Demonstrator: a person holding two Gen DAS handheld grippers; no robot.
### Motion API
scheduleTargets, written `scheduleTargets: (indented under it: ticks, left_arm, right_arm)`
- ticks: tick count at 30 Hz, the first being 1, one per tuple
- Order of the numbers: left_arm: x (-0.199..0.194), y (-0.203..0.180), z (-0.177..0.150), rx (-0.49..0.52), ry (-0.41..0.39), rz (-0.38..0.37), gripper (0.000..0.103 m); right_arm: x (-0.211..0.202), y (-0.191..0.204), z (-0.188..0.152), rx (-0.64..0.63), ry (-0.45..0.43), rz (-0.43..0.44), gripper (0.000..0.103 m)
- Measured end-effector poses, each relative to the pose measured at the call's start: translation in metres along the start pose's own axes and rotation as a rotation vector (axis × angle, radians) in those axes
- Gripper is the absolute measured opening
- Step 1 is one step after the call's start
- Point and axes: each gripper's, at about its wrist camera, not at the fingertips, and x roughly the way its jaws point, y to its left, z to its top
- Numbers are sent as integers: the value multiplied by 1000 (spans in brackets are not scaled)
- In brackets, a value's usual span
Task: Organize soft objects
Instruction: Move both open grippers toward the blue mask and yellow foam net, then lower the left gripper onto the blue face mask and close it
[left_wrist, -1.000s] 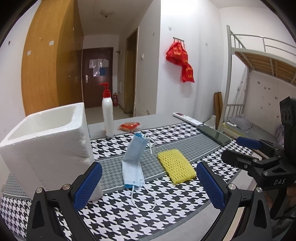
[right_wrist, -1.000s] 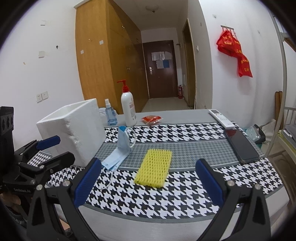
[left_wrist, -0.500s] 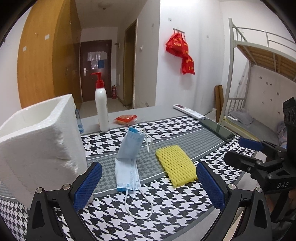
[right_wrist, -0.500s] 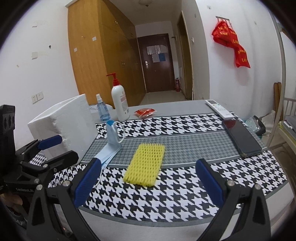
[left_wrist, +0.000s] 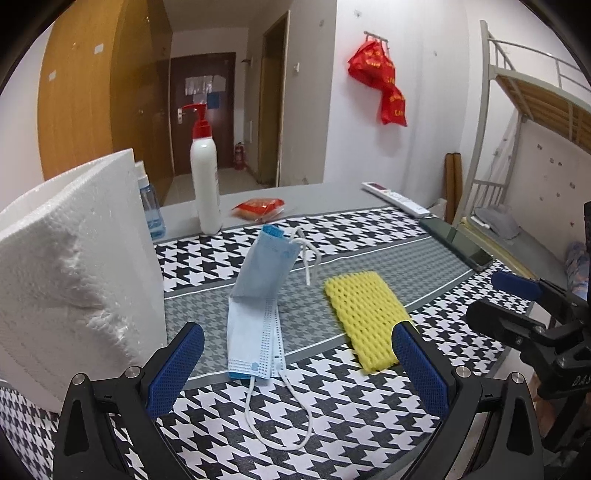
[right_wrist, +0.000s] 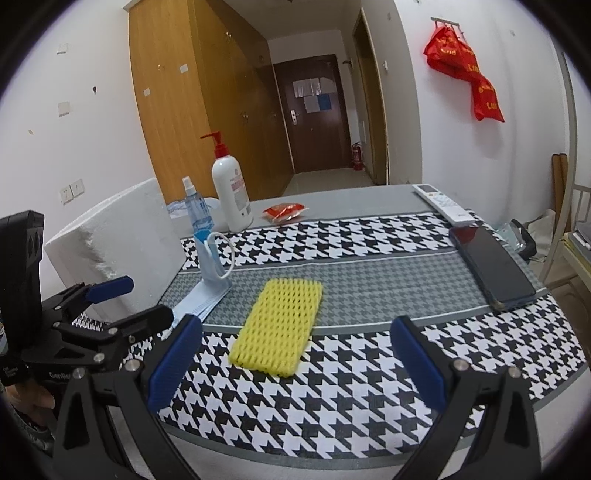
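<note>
Right now both grippers hang over the near edge of a table covered in a black-and-white houndstooth cloth (right_wrist: 369, 387), and neither holds anything. In the left wrist view the left gripper (left_wrist: 295, 363) fills the bottom of the frame, its blue-padded jaws spread wide with bare cloth between them. Just beyond it, at centre frame, lies a pale blue pleated face mask (left_wrist: 258, 314): its far half stands folded up off the cloth, and its white ear loop trails toward the bottom of the frame between the jaws. To the right of the mask, close but apart from it, a yellow foam mesh sleeve (left_wrist: 364, 314) lies flat across the grey band of the cloth. A white styrofoam box (left_wrist: 70, 266) takes up the left of that frame, standing just beside the mask.

In the right wrist view the right gripper (right_wrist: 295, 363) is likewise wide open at the bottom, with the yellow sleeve lying a little above and between its fingers, not touched by them. The left gripper shows at lower left of this frame. Further back, toward upper centre, stand a white pump bottle with a red top (right_wrist: 232, 192) and a small blue spray bottle (right_wrist: 197, 206), with a red snack packet (right_wrist: 284, 212) nearby. On the right side lie a dark smartphone (right_wrist: 491, 266) and a white remote control (right_wrist: 441, 203).
</note>
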Motion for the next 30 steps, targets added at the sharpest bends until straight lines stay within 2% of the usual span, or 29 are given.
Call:
scheduleTargets:
  ticks: [10,17,30]
  left_arm:
    - [20,8,1,-21,43,86,98]
    - [37,12,0,-42,111,97,87]
    - [59,20,0,-59,168,150,87]
  right_arm:
    - [27,5,-2,-45,85,19,103]
    - [34,5,-1,-49,105,42,103]
    - [54,8,1,-71,151,74,103]
